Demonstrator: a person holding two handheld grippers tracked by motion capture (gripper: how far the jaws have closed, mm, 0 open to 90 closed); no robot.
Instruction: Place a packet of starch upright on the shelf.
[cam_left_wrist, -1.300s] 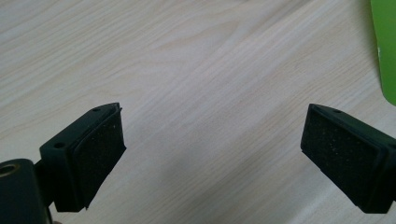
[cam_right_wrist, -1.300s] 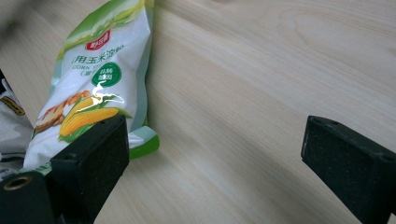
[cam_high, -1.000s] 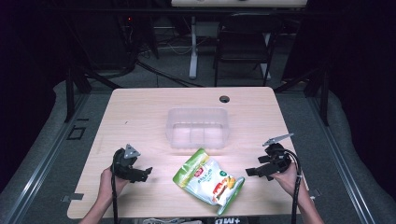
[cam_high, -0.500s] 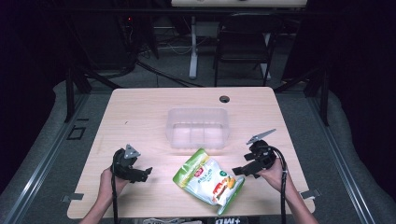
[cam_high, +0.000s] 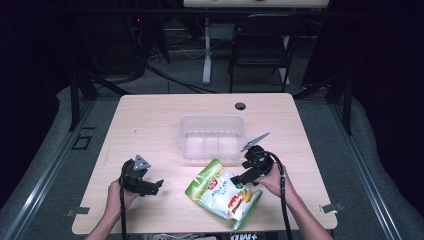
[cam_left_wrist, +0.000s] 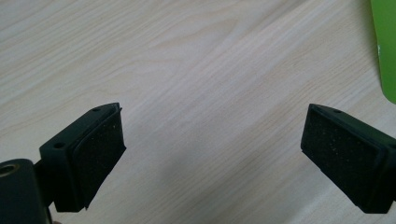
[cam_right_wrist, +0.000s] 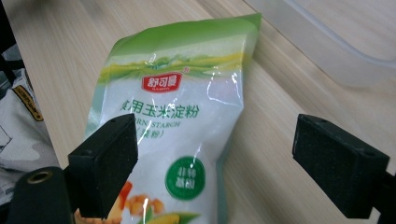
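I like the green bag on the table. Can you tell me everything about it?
The bag is a shiny plastic pouch, green at the edges and white in the middle, with a red logo, Chinese writing, the words CORN STARCH and corn pictures. It looks sealed and full. It lies flat on the wooden table, in front of the clear tub. The right hand-held gripper hovers open over it.

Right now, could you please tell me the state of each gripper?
Left gripper: open, holding nothing, over bare table.
Right gripper: open, jaws just closing slightly, around the starch bag, not gripping.

Both tools, left (cam_high: 159, 184) and right (cam_high: 238, 181), gape open.
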